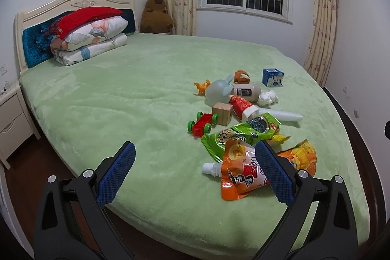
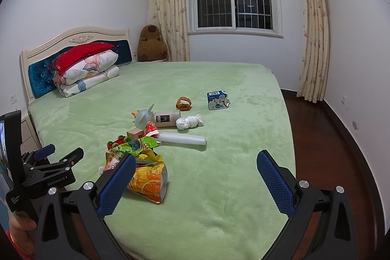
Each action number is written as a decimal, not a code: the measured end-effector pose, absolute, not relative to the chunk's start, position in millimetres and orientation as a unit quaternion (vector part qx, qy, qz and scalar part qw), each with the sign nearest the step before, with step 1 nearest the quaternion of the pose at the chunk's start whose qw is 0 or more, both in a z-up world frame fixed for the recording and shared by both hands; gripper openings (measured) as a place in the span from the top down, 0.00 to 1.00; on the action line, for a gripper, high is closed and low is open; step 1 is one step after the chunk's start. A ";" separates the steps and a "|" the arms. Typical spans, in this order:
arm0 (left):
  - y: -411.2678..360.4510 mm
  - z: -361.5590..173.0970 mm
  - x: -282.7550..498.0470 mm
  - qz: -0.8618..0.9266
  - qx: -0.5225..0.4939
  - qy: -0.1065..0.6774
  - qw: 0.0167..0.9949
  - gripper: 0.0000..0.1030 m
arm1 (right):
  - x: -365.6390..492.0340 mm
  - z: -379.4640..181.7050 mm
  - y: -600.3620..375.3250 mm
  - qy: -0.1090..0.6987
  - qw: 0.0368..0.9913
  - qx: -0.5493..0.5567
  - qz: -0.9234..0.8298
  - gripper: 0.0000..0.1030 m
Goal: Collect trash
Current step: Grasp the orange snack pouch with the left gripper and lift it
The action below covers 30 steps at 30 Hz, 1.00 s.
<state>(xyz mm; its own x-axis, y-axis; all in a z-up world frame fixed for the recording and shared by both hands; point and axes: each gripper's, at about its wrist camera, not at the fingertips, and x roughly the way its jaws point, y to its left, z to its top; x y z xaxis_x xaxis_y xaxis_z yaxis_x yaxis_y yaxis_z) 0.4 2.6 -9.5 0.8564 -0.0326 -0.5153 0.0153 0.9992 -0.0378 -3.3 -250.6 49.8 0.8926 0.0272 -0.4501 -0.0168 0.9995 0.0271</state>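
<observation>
Trash and toys lie in a pile on the green bed (image 1: 121, 94). Nearest is an orange spout pouch (image 1: 240, 171), a green snack bag (image 1: 243, 132) and an orange-fruit bag (image 2: 148, 180). Behind lie a white plastic cup (image 2: 182, 138), a crumpled tissue (image 2: 190, 122), a blue milk carton (image 2: 217, 100) and a red carton (image 1: 242, 107). My left gripper (image 1: 195, 150) is open above the bed's near edge, its right finger over the pouch. My right gripper (image 2: 196, 160) is open, its left finger by the fruit bag. The left gripper also shows in the right wrist view (image 2: 58, 154).
Toys sit among the trash: a red car with green wheels (image 1: 202, 124), a wooden cube (image 1: 221, 113), a pale bottle (image 1: 246, 91) and a small brown plush (image 1: 241, 76). Folded bedding (image 1: 90, 40) lies at the headboard. A nightstand (image 1: 12, 118) stands left. Dark wood floor (image 2: 324, 138) lies right.
</observation>
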 end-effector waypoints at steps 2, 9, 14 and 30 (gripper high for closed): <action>-0.6 -13.0 2.5 -0.024 -0.011 0.276 0.961 0.07 | -1.8 50.1 -250.4 0.232 0.973 0.011 0.011 0.05; -17.1 -34.5 13.4 -0.116 -0.038 0.336 0.934 0.07 | -1.1 52.0 -261.1 0.231 0.973 0.022 0.001 0.05; -26.9 -34.6 11.2 -0.134 -0.048 0.343 0.928 0.07 | -1.4 53.0 -270.5 0.232 0.972 0.029 -0.004 0.05; -45.8 -68.1 63.2 -0.069 -0.325 0.465 0.821 0.07 | -22.0 74.3 -309.0 0.204 0.976 0.076 -0.009 0.05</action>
<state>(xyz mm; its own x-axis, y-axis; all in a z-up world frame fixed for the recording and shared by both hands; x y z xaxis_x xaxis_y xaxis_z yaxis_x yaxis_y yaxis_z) 63.2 -45.8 -68.1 0.5576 -0.4157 -0.7185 -0.1884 0.7796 -0.5972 -22.0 -309.0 74.3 0.9166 0.0133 -0.3996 0.0490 0.9881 0.1455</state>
